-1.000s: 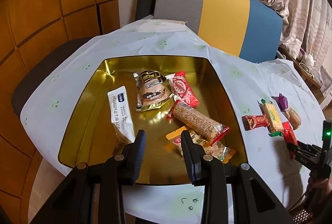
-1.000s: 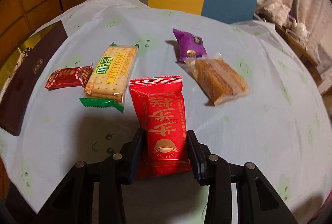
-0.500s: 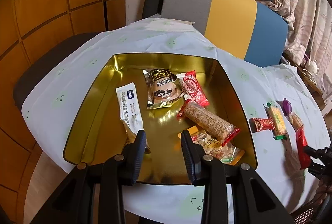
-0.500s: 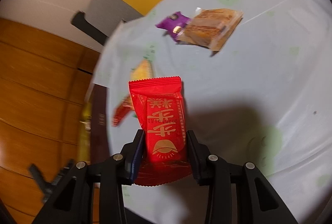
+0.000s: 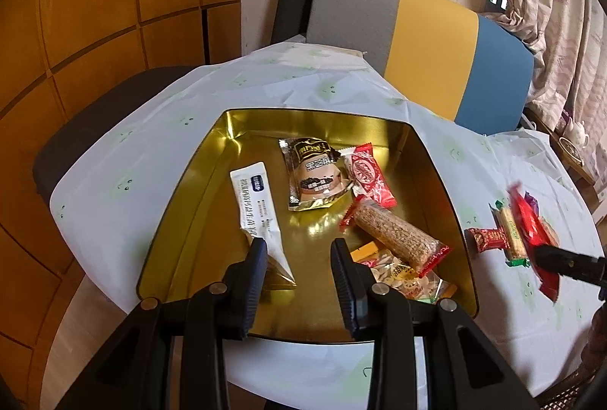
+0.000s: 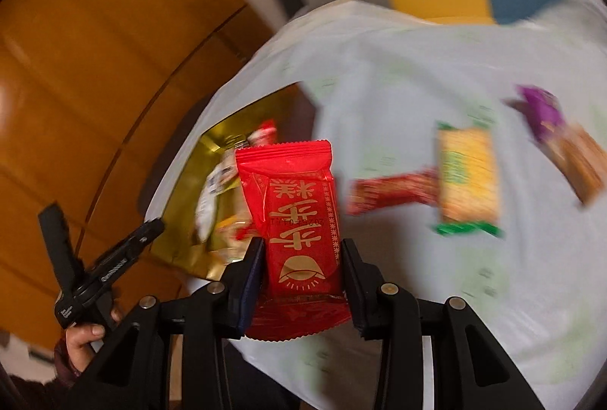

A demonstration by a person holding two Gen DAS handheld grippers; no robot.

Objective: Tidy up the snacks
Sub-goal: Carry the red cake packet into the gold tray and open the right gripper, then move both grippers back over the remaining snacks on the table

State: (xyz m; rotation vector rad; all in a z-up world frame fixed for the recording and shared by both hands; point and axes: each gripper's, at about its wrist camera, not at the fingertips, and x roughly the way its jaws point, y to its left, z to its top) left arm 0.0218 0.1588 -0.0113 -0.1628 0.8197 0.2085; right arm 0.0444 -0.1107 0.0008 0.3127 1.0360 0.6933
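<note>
My right gripper (image 6: 302, 250) is shut on a red snack packet (image 6: 299, 216) with gold characters and holds it in the air above the table, left of the loose snacks. That packet shows blurred at the far right of the left wrist view (image 5: 529, 224). My left gripper (image 5: 299, 254) is open and empty above the near edge of the gold tin tray (image 5: 182, 205), which holds several snacks: a white sachet (image 5: 254, 205), a brown pouch (image 5: 315, 175), a red wafer (image 5: 370, 175) and a cereal bar (image 5: 394, 239).
On the white tablecloth (image 6: 398, 68) lie a small red candy (image 6: 390, 190), a yellow cracker pack (image 6: 468, 178), a purple packet (image 6: 542, 110) and a brown cake slice (image 6: 584, 159). A grey, yellow and blue chair back (image 5: 417, 42) stands behind the table. Wooden wall panels (image 5: 95, 11) are at the left.
My right gripper has lifted the red packet off the table and swung left toward the gold tray. The left gripper has drawn back a little and stays open.
</note>
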